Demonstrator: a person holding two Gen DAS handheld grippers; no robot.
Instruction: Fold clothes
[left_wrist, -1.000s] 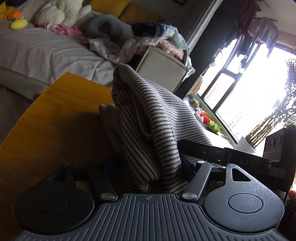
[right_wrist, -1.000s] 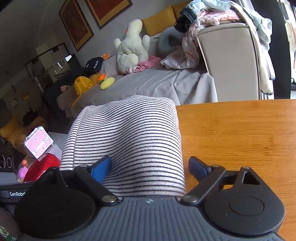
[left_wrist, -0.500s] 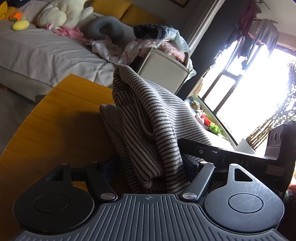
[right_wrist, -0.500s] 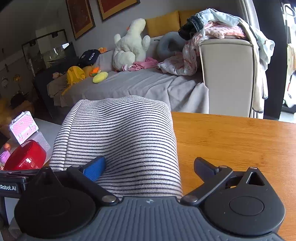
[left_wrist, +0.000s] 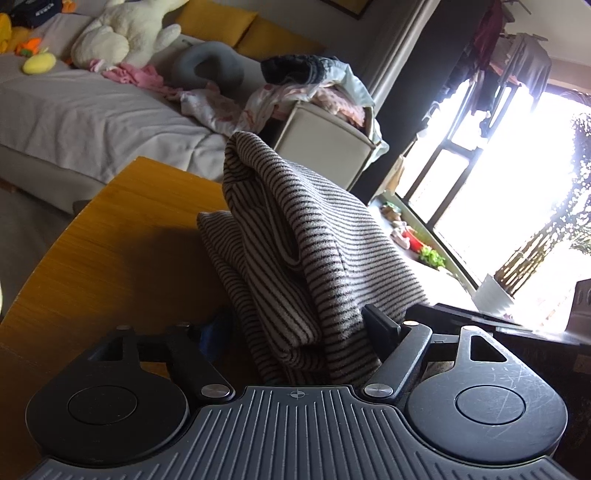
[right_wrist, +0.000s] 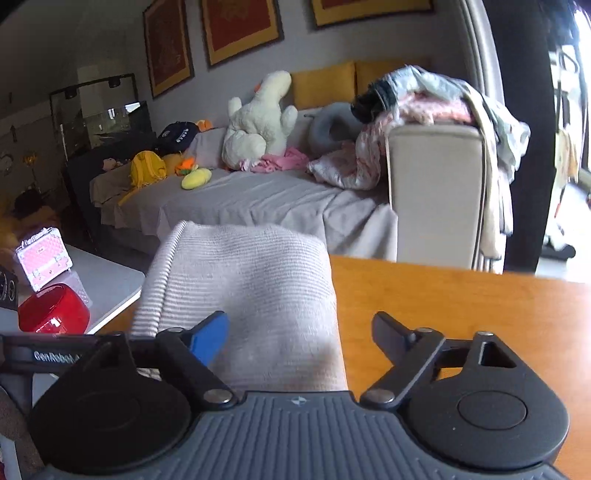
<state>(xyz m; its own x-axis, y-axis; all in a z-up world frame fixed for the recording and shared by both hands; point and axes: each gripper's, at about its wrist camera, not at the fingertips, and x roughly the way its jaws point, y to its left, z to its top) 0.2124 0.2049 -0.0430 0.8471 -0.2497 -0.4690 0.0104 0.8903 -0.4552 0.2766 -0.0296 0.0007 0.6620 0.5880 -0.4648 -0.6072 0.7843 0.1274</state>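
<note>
A striped garment (left_wrist: 310, 258) lies bunched on the corner of a wooden table (left_wrist: 122, 236), its folds rising in a peak between the left tongs (left_wrist: 295, 332), whose jaws stand spread on either side of the cloth; the right-hand pad touches the fabric, but whether the pair actually clamps it cannot be told from this view. Seen from the other side, the same garment (right_wrist: 255, 295) is blurred with motion and fills the gap of the right tongs (right_wrist: 299, 332), which are closing at this moment: the blue left finger (right_wrist: 210, 338) lies against the cloth while the black right finger (right_wrist: 388, 332) stands clear of it over bare table (right_wrist: 461, 299). Beyond the table, a grey-covered bed (right_wrist: 258, 199) carries a white plush toy (right_wrist: 258, 125), with a heap of clothes (right_wrist: 424, 107) piled on a beige unit (right_wrist: 432, 192) just beside the bed.
</note>
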